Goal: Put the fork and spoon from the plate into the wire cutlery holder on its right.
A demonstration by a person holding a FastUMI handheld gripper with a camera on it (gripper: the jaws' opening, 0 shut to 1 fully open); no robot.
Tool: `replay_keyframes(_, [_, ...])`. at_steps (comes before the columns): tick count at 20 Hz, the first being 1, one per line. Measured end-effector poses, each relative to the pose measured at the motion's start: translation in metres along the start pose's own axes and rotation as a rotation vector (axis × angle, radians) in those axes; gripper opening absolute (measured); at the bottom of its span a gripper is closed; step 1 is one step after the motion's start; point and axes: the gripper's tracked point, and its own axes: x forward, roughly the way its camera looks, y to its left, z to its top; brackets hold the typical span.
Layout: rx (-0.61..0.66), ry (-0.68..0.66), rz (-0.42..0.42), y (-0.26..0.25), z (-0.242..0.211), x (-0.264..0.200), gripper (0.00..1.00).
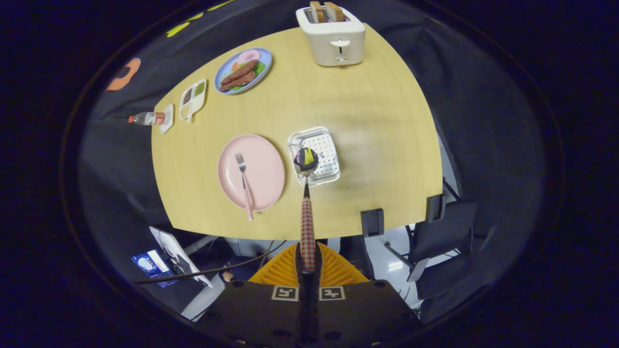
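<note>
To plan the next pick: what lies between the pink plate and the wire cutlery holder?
In the gripper view, only bare wooden table separates the round pink plate from the wire cutlery holder.

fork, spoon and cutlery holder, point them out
fork [244, 180]: gripper view, mid-shaft, lying on the plate.
spoon [306, 159]: gripper view, bowl, above the holder.
cutlery holder [325, 146]: gripper view, perforated floor.

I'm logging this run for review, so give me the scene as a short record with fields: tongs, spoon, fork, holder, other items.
tongs: shut on the spoon handle
spoon: held, bowl above the holder, seemingly not yet released
fork: lying on the pink plate, handle over the near rim
holder: just right of the plate
other items: toaster with bread, blue plate of food at the table's far side
</note>
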Motion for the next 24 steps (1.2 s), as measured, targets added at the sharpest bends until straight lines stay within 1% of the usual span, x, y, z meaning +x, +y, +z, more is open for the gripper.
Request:
replay_keyframes(3, [0.012,0.045,-0.031,-0.009,0.007,0.018,0.0])
replay_keyframes(8, [0.005,0.069,-0.057,-0.009,0.027,0.038,0.01])
replay_keyframes(11, [-0.007,0.06,-0.08,-0.01,0.042,0.047,0.01])
replay_keyframes(16, [-0.002,0.069,-0.076,-0.002,0.054,0.06,0.01])
replay_keyframes(18, [-0.002,0.054,-0.081,-0.001,0.059,0.062,0.03])
replay_keyframes(20, [0.006,0.057,-0.074,0.001,0.06,0.063,0.11])
replay_keyframes(21, [0.012,0.058,-0.067,0.002,0.059,0.064,0.12])
replay_keyframes(22, [0.016,0.06,-0.066,0.002,0.059,0.065,0.16])
replay_keyframes(23, [0.016,0.059,-0.066,0.001,0.057,0.066,0.27])
replay_keyframes(24, [0.012,0.057,-0.07,-0.001,0.055,0.065,0.35])
